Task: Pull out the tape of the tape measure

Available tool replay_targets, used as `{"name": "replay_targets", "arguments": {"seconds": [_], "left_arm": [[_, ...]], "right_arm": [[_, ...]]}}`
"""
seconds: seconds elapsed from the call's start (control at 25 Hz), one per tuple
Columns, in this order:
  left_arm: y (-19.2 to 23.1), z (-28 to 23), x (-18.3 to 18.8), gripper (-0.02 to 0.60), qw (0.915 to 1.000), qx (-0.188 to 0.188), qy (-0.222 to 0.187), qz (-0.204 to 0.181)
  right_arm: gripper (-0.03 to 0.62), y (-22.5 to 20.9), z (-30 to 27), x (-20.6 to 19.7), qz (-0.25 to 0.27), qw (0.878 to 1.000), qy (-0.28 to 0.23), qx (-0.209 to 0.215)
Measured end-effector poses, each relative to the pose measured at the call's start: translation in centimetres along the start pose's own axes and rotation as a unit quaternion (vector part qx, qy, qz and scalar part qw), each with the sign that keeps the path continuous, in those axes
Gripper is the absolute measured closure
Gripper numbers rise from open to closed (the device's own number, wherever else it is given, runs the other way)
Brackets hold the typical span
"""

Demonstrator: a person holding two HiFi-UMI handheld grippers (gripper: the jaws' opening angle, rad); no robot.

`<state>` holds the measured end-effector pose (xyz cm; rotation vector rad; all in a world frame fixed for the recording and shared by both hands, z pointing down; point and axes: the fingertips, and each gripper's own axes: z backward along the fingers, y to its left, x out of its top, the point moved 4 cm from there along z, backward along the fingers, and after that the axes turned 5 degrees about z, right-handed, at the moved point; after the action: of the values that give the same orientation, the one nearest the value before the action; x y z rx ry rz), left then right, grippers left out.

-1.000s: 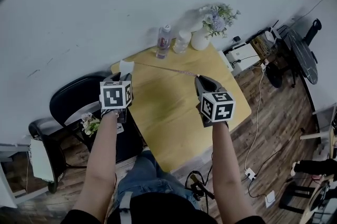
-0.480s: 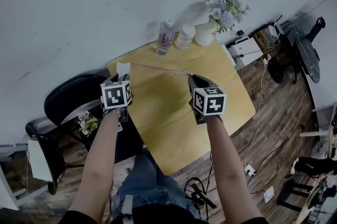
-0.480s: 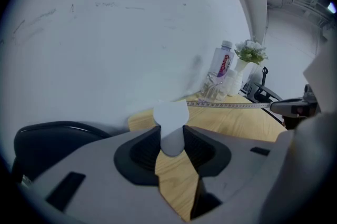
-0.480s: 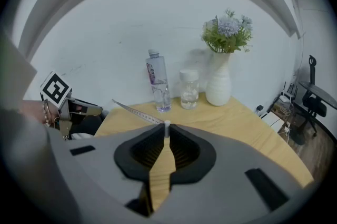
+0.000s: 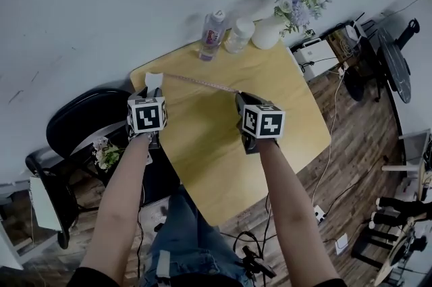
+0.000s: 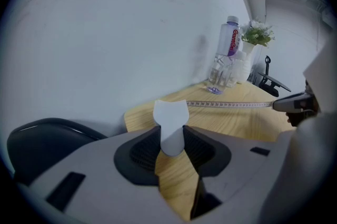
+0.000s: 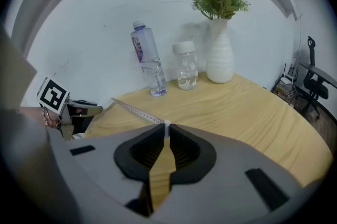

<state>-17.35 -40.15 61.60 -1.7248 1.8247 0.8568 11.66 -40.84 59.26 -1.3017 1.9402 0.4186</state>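
A white tape measure case (image 6: 170, 122) sits between the jaws of my left gripper (image 6: 171, 136), which is shut on it above the table's left edge. Its measuring tape (image 5: 199, 82) runs out taut to the right, just above the yellow wooden table (image 5: 283, 110). My right gripper (image 7: 166, 130) is shut on the tape's white end tab (image 7: 166, 125). In the head view the left gripper (image 5: 154, 91) and right gripper (image 5: 237, 96) are held side by side, with the tape spanning the gap. The right gripper view shows the tape (image 7: 134, 109) running to the left gripper (image 7: 79, 109).
A water bottle (image 5: 211, 44), a glass jar (image 5: 238, 34) and a white vase of flowers (image 5: 270, 29) stand along the table's far edge by the wall. A black chair (image 5: 81, 123) is left of the table. Cables and office gear lie on the wooden floor at right.
Both grippers have come down closer to the tabletop, still holding the case and the tape end. The tape stays stretched between them.
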Motion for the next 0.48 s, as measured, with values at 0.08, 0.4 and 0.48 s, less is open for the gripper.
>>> {"name": "replay_targets", "arguments": {"seconds": [0.08,0.4,0.48], "left_arm": [[0.1,-0.7,-0.3,0.44,1.0,0.002,0.005,-0.005],[0.5,-2.1,-0.7,0.439,0.9998,0.009,0.005,-0.019],[0.5,-2.3,-0.6,0.439,0.9998,0.008,0.006,-0.016]], "right_arm": [[0.551,-0.1,-0.8,-0.7,-0.006,1.0,0.009,-0.003],[0.551,-0.4,-2.9,-2.0,-0.017,0.999,0.022,-0.027],[0.548,-0.5,-3.1,-2.1,-0.012,0.999,0.025,-0.032]]}}
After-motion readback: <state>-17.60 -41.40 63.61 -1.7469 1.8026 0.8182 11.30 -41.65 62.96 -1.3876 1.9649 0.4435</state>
